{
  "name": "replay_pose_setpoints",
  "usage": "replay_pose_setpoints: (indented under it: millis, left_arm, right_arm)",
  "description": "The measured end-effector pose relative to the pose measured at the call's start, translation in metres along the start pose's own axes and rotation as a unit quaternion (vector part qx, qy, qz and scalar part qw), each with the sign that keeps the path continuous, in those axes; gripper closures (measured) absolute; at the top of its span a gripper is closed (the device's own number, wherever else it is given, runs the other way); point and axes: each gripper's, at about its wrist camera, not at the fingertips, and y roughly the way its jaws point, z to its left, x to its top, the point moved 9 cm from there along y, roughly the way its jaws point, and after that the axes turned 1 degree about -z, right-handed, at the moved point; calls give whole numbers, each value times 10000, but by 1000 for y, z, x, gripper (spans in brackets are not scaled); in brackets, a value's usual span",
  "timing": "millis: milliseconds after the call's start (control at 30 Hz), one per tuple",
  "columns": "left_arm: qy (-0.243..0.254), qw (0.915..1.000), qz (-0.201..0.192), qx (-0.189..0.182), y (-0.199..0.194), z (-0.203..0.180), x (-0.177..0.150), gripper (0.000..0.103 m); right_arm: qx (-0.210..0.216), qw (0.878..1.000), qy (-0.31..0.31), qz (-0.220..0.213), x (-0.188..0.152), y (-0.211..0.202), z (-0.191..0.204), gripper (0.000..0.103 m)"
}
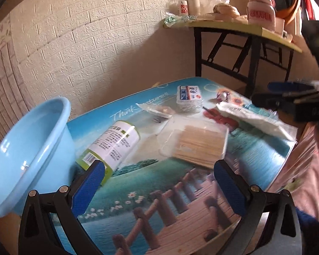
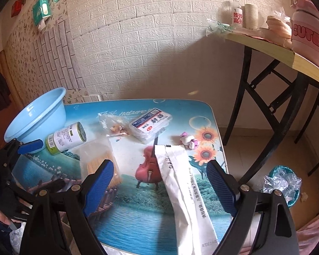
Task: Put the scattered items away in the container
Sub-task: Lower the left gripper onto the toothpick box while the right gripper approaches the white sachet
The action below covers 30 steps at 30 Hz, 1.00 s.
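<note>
A light blue basin (image 1: 29, 148) (image 2: 37, 115) stands at the table's left edge. A white and green can (image 1: 111, 143) (image 2: 67, 138) lies on its side beside it. A clear box of toothpicks (image 1: 194, 143) (image 2: 97, 159), a small labelled box (image 1: 189, 97) (image 2: 151, 125), a clear snack bag (image 1: 157, 110) (image 2: 114, 126), a small pink toy (image 2: 188, 140) and a long white packet (image 1: 255, 116) (image 2: 185, 189) lie on the table. My left gripper (image 1: 159, 167) is open, near the can and toothpick box. My right gripper (image 2: 159, 167) is open over the white packet.
The low table (image 1: 151, 191) has a printed landscape top. A folding table (image 2: 274, 48) with bottles, cups and a pink jar stands behind at the right. A bin with a plastic bag (image 2: 282, 180) sits on the floor to the right. A brick-pattern wall is behind.
</note>
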Motion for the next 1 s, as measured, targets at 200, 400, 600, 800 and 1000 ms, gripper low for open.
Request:
replay_pose_setpoints:
  millis: [200,400,600,800,1000]
  left_arm:
    - [-1085,9927,152,-512,6,-8,11,0]
    - [-1843,9811,290,-512,22,-16,18,0]
    - [-1798,9827,443,-97,43,-33,25,0]
    - [-2121,9749,638,233,63,-30,25,0]
    - [-2217,9708,732,554,74,-32,23,0]
  right_arm:
    - [-148,9997,-149,123,-13,-2,-15,13]
    - [-65,9995,-194,233,-33,-1,-20,13]
    - [57,9995,-181,266,-48,3,-23,13]
    - [178,9996,16,207,-55,5,-32,13]
    - [245,9997,33,71,-54,5,-32,13]
